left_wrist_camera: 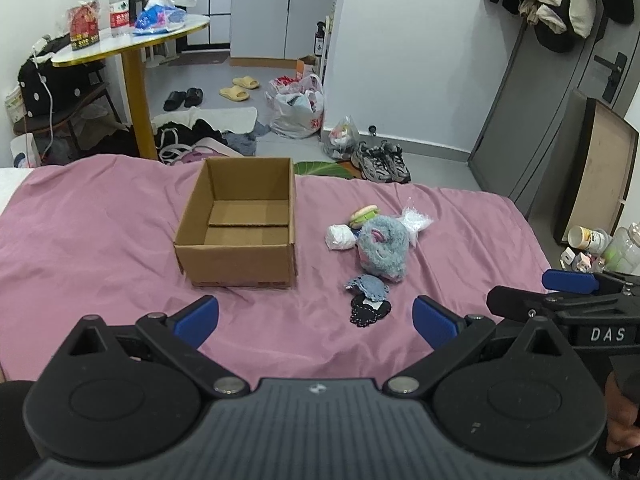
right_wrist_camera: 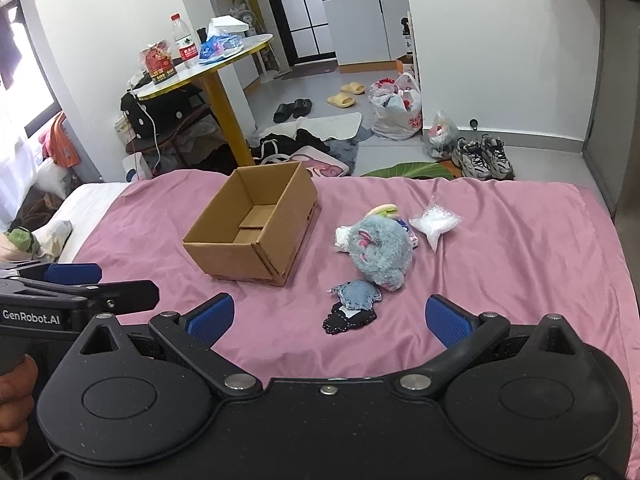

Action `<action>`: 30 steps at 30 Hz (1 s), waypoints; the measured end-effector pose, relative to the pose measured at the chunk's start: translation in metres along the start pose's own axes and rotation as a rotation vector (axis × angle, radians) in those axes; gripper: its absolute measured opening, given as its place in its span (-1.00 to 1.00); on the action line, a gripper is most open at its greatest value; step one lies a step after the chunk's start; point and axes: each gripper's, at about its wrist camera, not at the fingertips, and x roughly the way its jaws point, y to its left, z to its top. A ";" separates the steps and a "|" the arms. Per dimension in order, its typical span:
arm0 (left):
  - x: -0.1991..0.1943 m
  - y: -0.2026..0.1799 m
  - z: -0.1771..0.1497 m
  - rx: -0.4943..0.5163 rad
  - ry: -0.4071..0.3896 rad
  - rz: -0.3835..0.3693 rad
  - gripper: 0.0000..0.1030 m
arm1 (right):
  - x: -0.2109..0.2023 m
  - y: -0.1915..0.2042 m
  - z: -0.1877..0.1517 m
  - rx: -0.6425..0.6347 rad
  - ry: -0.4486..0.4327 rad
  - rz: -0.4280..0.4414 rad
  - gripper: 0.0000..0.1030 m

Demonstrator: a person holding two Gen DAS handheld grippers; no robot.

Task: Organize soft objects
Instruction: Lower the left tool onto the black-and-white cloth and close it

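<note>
An open, empty cardboard box [left_wrist_camera: 240, 232] [right_wrist_camera: 256, 224] stands on the pink bedsheet [left_wrist_camera: 100, 248] [right_wrist_camera: 520, 264]. Right of it lies a pile of soft things: a grey-blue fluffy plush [left_wrist_camera: 382, 248] [right_wrist_camera: 380, 252], a white soft ball [left_wrist_camera: 339, 237], a burger-shaped toy [left_wrist_camera: 364, 214] [right_wrist_camera: 386, 210], a clear bag of white filling [left_wrist_camera: 416, 220] [right_wrist_camera: 436, 224], a denim patch [left_wrist_camera: 368, 286] [right_wrist_camera: 358, 294] and a black patch [left_wrist_camera: 368, 312] [right_wrist_camera: 348, 318]. My left gripper [left_wrist_camera: 316, 320] is open and empty, nearer than the box and the pile. My right gripper [right_wrist_camera: 328, 318] is open and empty, just short of the patches.
The bed ends beyond the box. On the floor behind are sneakers [left_wrist_camera: 380, 162] [right_wrist_camera: 482, 158], plastic bags [left_wrist_camera: 296, 106] [right_wrist_camera: 394, 108], clothes and slippers. A round table [left_wrist_camera: 132, 42] [right_wrist_camera: 208, 68] with a bottle stands at the back left. Bottles [left_wrist_camera: 608, 242] stand on the floor at the right.
</note>
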 end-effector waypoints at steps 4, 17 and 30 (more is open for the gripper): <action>0.012 -0.004 0.002 0.008 0.016 -0.007 0.99 | 0.010 -0.008 0.000 0.025 0.010 0.000 1.00; 0.053 -0.014 0.009 0.018 0.052 -0.028 0.98 | 0.037 -0.032 0.006 0.067 0.028 0.011 0.98; 0.106 -0.025 0.014 0.006 0.111 -0.058 0.93 | 0.071 -0.060 0.010 0.167 0.075 0.057 0.90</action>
